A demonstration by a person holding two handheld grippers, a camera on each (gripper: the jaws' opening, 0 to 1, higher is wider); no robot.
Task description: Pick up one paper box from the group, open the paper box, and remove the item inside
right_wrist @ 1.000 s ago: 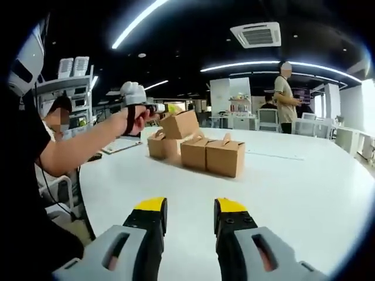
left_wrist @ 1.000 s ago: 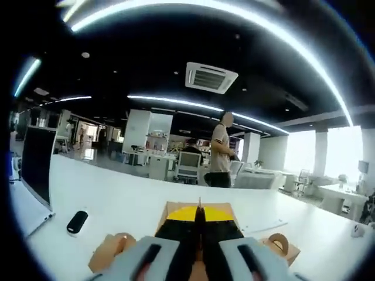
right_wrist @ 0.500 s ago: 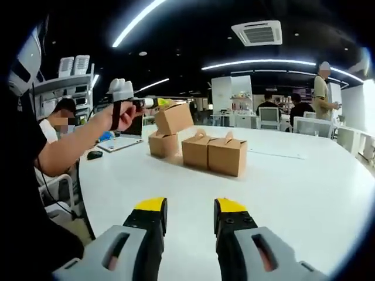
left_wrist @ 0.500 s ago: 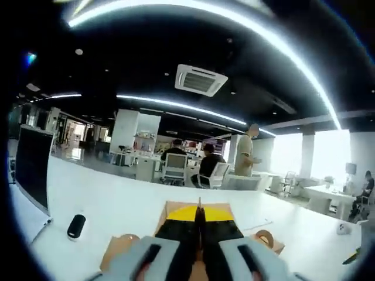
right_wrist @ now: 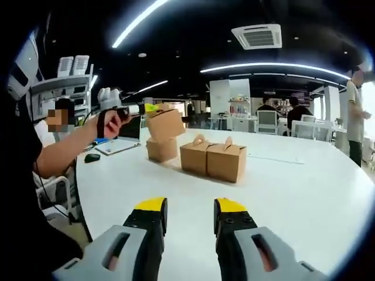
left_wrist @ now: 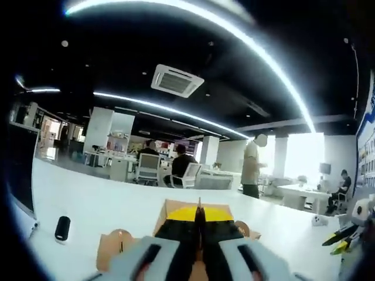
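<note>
My left gripper [left_wrist: 199,212] is shut on a brown paper box [left_wrist: 166,214], which it holds up off the white table [left_wrist: 105,202]. Below it stand two more boxes with handles, one to the left [left_wrist: 114,247] and one to the right [left_wrist: 251,229]. In the right gripper view a hand holds the left gripper [right_wrist: 149,108] with the lifted box [right_wrist: 167,124] tilted above three boxes on the table: a small one [right_wrist: 162,150] and a touching pair [right_wrist: 196,157] [right_wrist: 226,162]. My right gripper [right_wrist: 187,208] is open over the table's near part, well short of the boxes.
A black mouse [left_wrist: 62,228] lies on the table at the left, near a laptop [right_wrist: 120,143]. A person stands behind the table [left_wrist: 252,167], and others sit at far desks. The holder's arm [right_wrist: 58,149] reaches in from the left. The right gripper's yellow tips [left_wrist: 343,241] show at the far right.
The left gripper has carried the lifted box a little left and clear of the group, its view turning right. The standing person has walked to the right. The right gripper stays open and still.
</note>
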